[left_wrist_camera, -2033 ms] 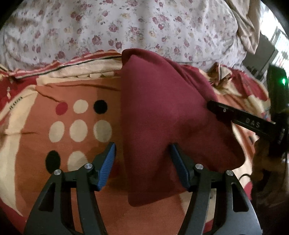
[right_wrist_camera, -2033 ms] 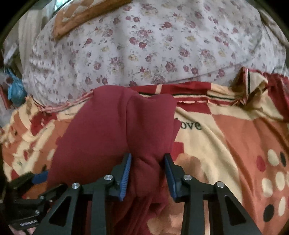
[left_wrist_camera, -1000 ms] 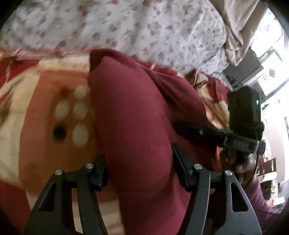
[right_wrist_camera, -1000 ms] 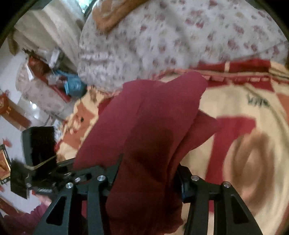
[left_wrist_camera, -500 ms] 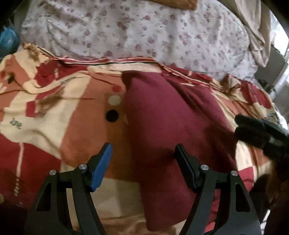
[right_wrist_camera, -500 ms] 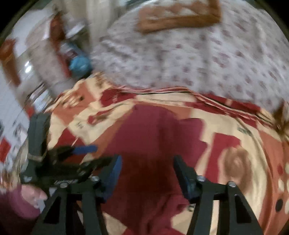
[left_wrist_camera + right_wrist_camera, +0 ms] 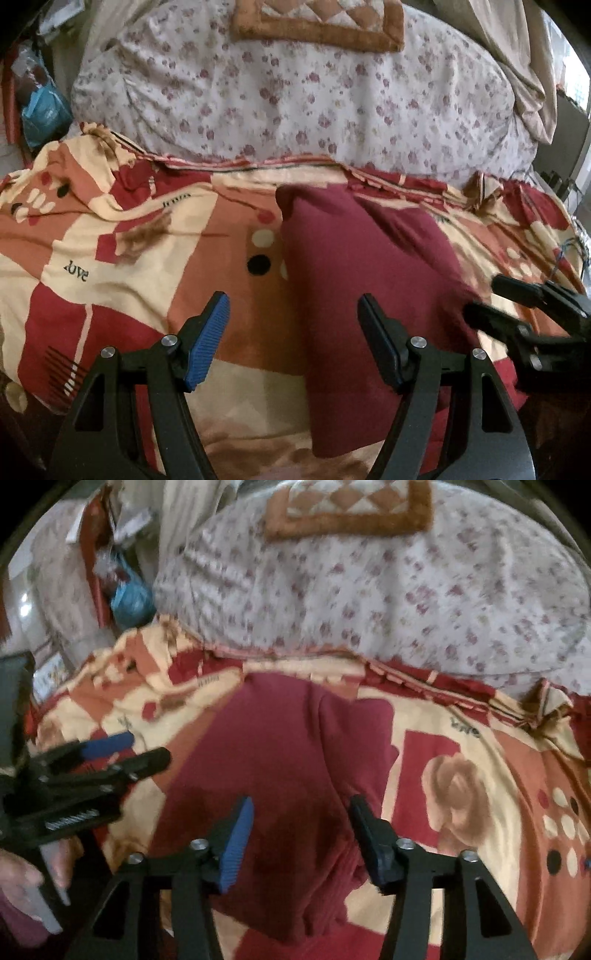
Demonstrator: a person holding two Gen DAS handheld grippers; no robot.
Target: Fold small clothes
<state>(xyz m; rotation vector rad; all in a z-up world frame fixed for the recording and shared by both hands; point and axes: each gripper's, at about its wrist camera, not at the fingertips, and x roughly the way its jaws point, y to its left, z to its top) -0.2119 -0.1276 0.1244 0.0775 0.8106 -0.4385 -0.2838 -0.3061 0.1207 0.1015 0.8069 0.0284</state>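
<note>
A dark red small garment (image 7: 354,266) lies folded in a long strip on the patterned bedspread (image 7: 122,254). It also shows in the right wrist view (image 7: 280,760). My left gripper (image 7: 295,332) is open and empty, held above the garment's left edge. My right gripper (image 7: 301,830) is open and empty, above the garment's near end. The right gripper also shows at the right edge of the left wrist view (image 7: 517,306). The left gripper shows at the left of the right wrist view (image 7: 122,753).
A white floral pillow (image 7: 295,92) lies behind the garment with a brown quilted cushion (image 7: 317,22) on it. A blue bag (image 7: 44,110) sits beside the bed at the far left. The bedspread (image 7: 480,782) stretches to the right.
Both grippers let go of the red garment and opened. They lifted and drew back, and the garment now lies flat on the bedspread.
</note>
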